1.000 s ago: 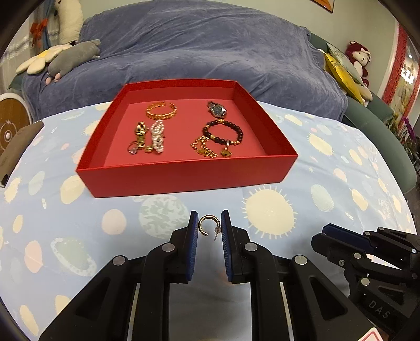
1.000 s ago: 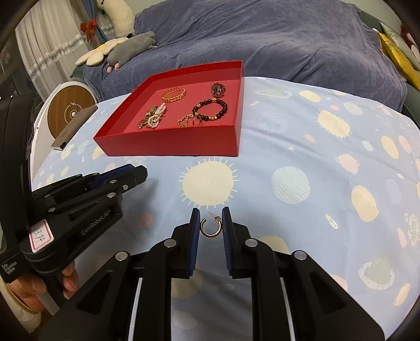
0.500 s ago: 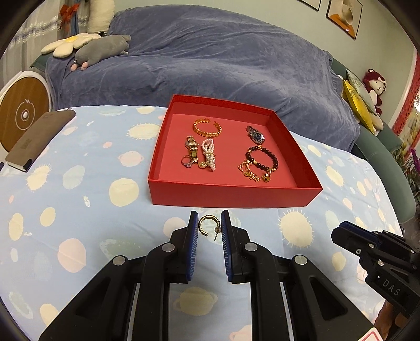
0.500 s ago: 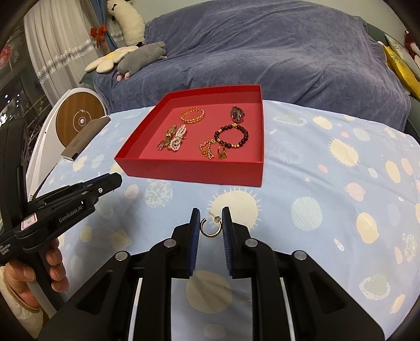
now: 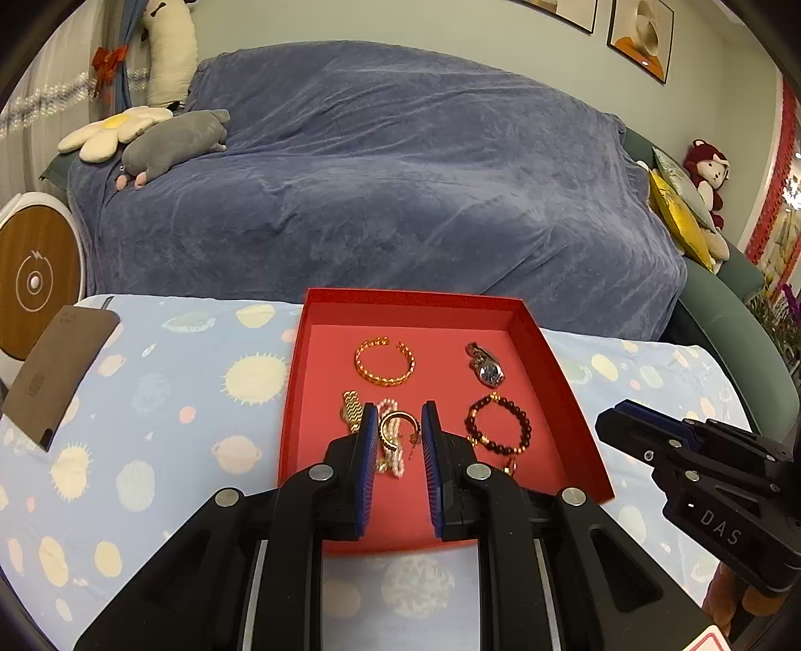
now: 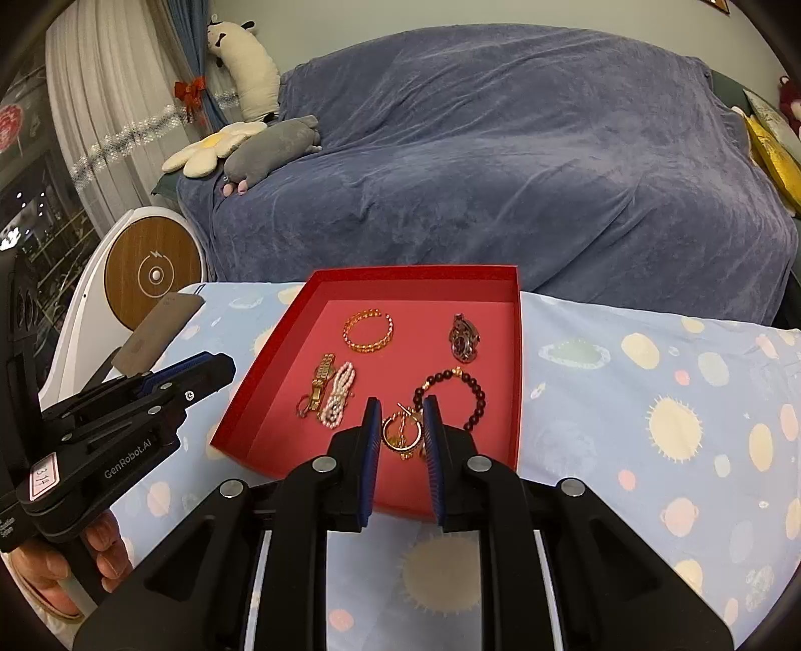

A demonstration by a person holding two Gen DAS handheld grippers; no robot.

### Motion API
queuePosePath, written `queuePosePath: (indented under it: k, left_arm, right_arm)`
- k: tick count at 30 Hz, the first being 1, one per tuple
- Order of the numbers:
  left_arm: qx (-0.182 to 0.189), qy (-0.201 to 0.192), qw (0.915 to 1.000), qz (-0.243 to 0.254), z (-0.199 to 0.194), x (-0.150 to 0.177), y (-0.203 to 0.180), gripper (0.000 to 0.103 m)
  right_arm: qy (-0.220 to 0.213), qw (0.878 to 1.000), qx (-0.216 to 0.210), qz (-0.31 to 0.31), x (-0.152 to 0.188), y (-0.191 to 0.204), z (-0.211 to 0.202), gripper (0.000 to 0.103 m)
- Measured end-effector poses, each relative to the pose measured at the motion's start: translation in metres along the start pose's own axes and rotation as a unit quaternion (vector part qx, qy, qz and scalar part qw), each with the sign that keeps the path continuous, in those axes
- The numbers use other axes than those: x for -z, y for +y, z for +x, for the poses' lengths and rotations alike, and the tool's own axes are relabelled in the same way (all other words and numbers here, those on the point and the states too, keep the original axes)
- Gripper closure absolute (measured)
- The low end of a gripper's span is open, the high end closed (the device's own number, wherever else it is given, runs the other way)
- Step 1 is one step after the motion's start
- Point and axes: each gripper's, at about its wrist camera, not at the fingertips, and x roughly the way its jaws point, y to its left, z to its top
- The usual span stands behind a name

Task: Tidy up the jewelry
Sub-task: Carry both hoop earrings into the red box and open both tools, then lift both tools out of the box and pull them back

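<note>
Grippers, left point(image 5: 399, 435) and right point(image 6: 402, 430), each clenched on a gold hoop earring above red tray point(image 5: 545, 350)

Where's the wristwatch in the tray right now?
In the left wrist view, the wristwatch lies in the red tray's far right corner, right of the gold bangle, beyond the dark bead bracelet.

sofa point(image 5: 400, 190): blue throw | curtain point(image 6: 90, 100): white | wall point(image 5: 400, 25): pale
</note>
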Motion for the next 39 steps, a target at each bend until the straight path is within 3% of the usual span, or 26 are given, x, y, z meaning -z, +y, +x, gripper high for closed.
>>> queuePosePath:
  k: [11,21,25,31,34,36,39]
  left_arm:
    - [-0.001,0.046,0.9989,-0.011,0.088,-0.023,0.004,0.087]
    - [-0.011,0.065,0.9976,-0.022,0.112,-0.023,0.013,0.083]
    - [-0.015,0.057,0.9979,-0.028,0.105,-0.023,0.016,0.075]
    - [-0.015,0.038,0.9987,-0.031,0.067,-0.018,0.022,0.074]
    - [-0.020,0.029,0.9990,-0.029,0.041,-0.010,0.024,0.074]
    - [-0.027,0.025,0.9989,-0.028,0.024,-0.003,0.024,0.074]
    - [-0.028,0.020,0.9988,-0.036,0.000,0.014,0.023,0.066]
  right_arm:
    - [0.037,0.999,-0.011,0.022,-0.025,-0.011,0.080,0.087]
    - [0.051,0.998,-0.005,0.029,-0.028,-0.018,0.106,0.085]
    - [0.038,0.999,-0.006,0.031,-0.030,-0.019,0.093,0.085]
    - [0.018,0.999,-0.008,0.029,-0.023,-0.019,0.048,0.082]
    - [0.005,1.000,0.001,0.018,-0.010,-0.017,0.017,0.074]
    - [-0.001,1.000,0.005,0.011,0.003,-0.015,-0.002,0.074]
    - [-0.008,1.000,0.012,0.003,0.024,-0.012,-0.026,0.074]
